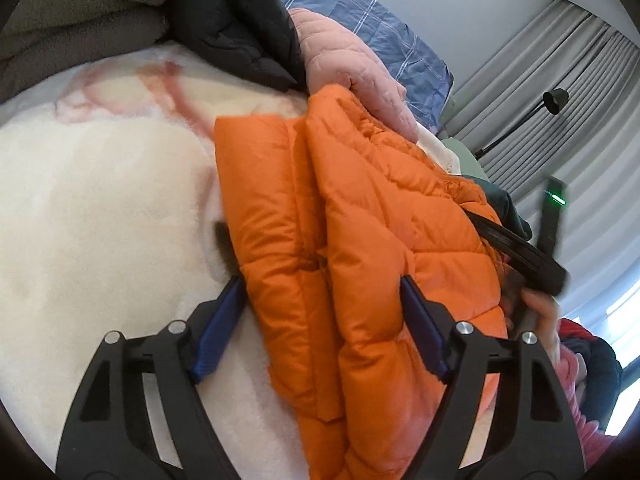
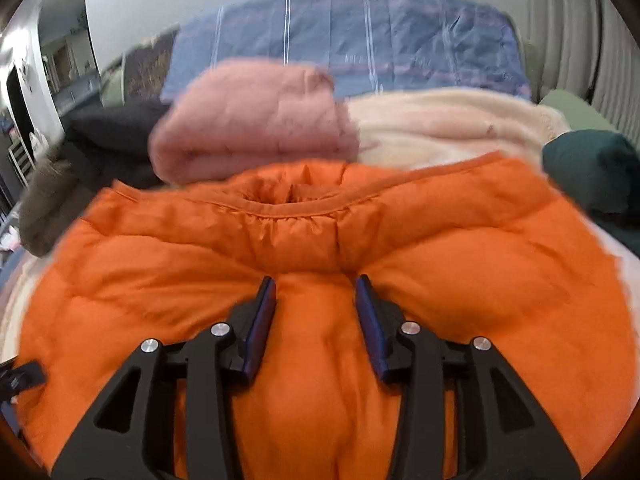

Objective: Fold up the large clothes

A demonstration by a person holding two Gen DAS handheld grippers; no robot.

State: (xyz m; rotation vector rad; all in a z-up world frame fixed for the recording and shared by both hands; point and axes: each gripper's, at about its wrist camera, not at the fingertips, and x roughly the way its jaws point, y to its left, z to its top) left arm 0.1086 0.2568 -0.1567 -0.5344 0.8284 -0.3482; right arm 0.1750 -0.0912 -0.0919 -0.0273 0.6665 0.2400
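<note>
An orange puffer jacket (image 1: 360, 216) lies folded on a cream fleece blanket (image 1: 100, 200) on a bed. My left gripper (image 1: 320, 292) stands open and wide, straddling the jacket's thick folded edge: one fingertip beside the edge, the other on top of the padding. In the right wrist view the jacket (image 2: 160, 264) fills the foreground with its collar facing away. My right gripper (image 2: 316, 296) is open on it, with a puffed ridge of orange fabric between its pads. A person's hand (image 1: 540, 312) shows at the jacket's far side.
A folded pink quilted jacket (image 2: 248, 120) lies just beyond the orange one, with a black jacket (image 1: 240, 28) and grey-brown fleece (image 1: 80, 8) beside it. Blue striped bedding (image 2: 360, 36) lies behind. A dark green garment (image 2: 592, 168) sits at the right. A floor lamp (image 1: 554, 100) stands before the curtains.
</note>
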